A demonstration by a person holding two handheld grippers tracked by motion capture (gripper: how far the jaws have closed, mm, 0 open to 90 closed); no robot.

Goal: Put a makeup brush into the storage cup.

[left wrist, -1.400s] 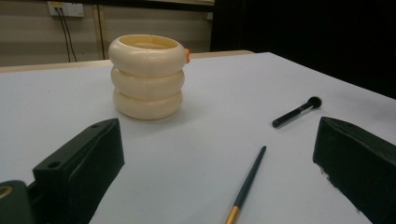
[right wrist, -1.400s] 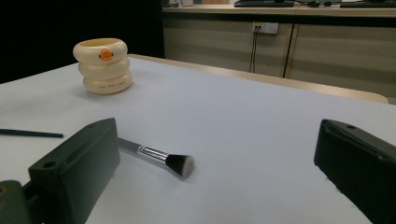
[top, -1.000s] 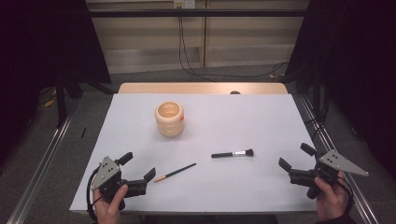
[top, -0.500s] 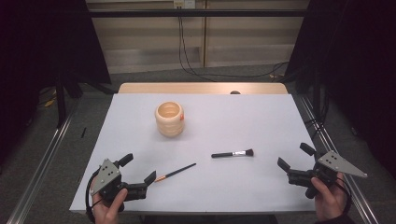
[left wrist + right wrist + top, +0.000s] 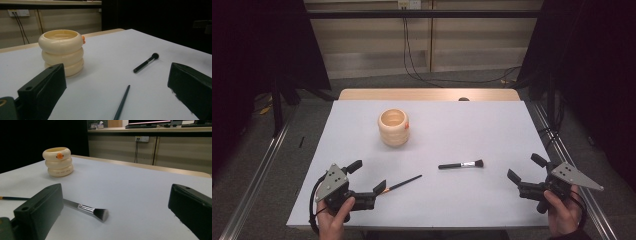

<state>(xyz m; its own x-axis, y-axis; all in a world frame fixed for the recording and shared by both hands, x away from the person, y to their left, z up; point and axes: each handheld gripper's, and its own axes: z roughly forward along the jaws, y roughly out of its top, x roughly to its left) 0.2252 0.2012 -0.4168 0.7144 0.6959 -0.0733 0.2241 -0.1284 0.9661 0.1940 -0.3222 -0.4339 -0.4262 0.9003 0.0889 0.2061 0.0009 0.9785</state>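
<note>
Now, left to right across the table as we see it:
Left gripper (image 5: 368, 176): at seven o'clock, our jaws spread wide, gripping nothing.
Thin brush (image 5: 401, 184): its orange end lies between our left jaws, the tip pointing to two o'clock.
Cream holder (image 5: 394, 127): upright toward eleven o'clock.
Makeup brush (image 5: 460, 164): flat near centre, untouched.
Right gripper (image 5: 526, 168): at five o'clock, our jaws parted, empty.

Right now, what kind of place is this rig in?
Probably a lab or data-collection booth: a white table flanked by black curtains, wall sockets with trailing cables behind, and monitors on a counter in the right gripper view.
</note>
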